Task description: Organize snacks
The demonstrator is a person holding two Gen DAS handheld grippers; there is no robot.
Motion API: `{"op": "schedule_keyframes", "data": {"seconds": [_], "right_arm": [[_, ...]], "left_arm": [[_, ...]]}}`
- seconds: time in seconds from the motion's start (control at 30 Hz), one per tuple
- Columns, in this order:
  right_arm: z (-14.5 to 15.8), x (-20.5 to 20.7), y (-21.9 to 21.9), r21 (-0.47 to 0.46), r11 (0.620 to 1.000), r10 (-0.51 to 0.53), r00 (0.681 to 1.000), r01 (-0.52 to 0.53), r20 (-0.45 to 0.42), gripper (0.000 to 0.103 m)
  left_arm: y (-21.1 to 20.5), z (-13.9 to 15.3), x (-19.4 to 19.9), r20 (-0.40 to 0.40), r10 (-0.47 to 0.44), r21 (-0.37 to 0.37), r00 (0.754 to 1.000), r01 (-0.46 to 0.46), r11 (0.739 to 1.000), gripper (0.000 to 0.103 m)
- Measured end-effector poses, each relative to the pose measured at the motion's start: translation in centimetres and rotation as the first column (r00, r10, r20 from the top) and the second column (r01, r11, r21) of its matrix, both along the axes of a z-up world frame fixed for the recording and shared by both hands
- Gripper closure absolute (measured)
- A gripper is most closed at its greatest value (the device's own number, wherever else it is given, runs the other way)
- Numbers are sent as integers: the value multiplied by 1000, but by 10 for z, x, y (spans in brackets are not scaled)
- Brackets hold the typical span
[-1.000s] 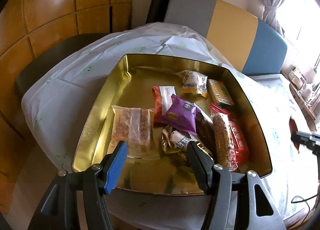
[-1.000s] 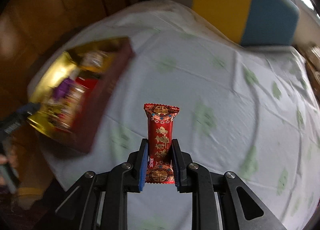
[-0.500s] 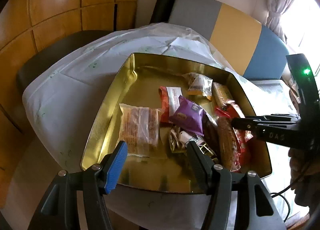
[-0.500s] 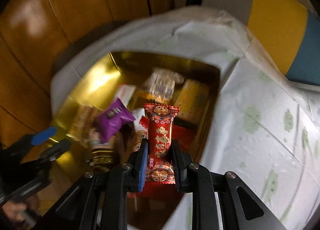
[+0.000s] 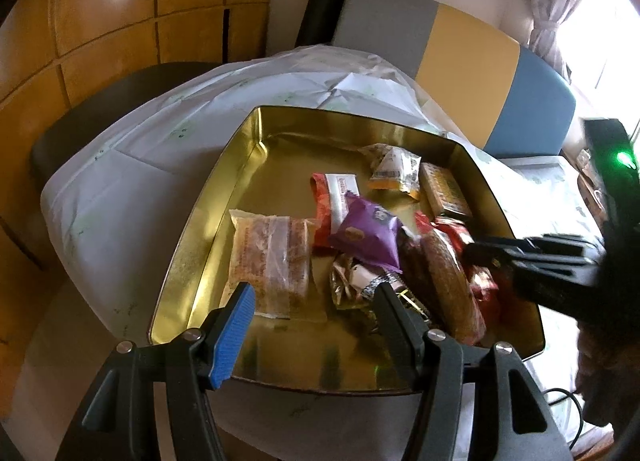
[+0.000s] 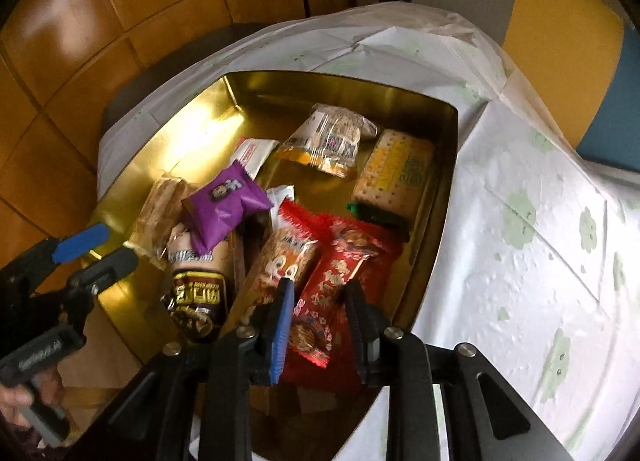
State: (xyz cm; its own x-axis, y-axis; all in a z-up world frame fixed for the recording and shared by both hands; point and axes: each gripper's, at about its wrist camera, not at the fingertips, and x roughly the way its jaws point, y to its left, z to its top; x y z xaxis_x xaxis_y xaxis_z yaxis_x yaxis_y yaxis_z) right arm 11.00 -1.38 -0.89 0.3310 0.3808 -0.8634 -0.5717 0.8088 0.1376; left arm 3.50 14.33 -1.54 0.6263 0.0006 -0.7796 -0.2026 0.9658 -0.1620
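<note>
Right wrist view: the long red foil snack packet with gold lettering [image 6: 344, 257] is pinched near its lower end between the two pads of the right gripper [image 6: 319, 285], which press on its sides. The packet lies slanted over the near right part of the shiny gold metal tin [image 6: 320, 89], on top of other red wrappers and just beside a clear-fronted bar of puffed grain [image 6: 286, 257]. Further in lie a crinkled purple pouch [image 6: 224, 207], a pale yellow cracker pack [image 6: 394, 169] against the right wall and a clear bag with an orange edge [image 6: 328, 141]. The left gripper [image 5: 315, 293] hangs over the tin's near edge with its fingers spread and nothing between them; a clear pack of brown brittle [image 5: 272, 257] lies below it. The tin rests on a white tablecloth printed with pale green flowers [image 6: 520, 221]. Beyond are a glossy wooden panelled wall [image 5: 120, 21], a seat back in grey, yellow and blue [image 5: 468, 49] and a tied pale curtain [image 5: 548, 1] by a bright window.
</note>
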Motion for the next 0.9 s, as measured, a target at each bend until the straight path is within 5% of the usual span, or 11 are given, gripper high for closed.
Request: {"op": "schedule_keyframes", "data": {"seconds": [0.5,0.9], "right_arm": [[-8,16,6,7,997,-74,997,74,19,79],[12,-12,-9,58,989,-138,986,133,94,53]], "left_arm": [[-12,9,-3,17,-4,53,1000,3,999,41],[-23,16,-15,49,11,100,999,-16,995,40]]}}
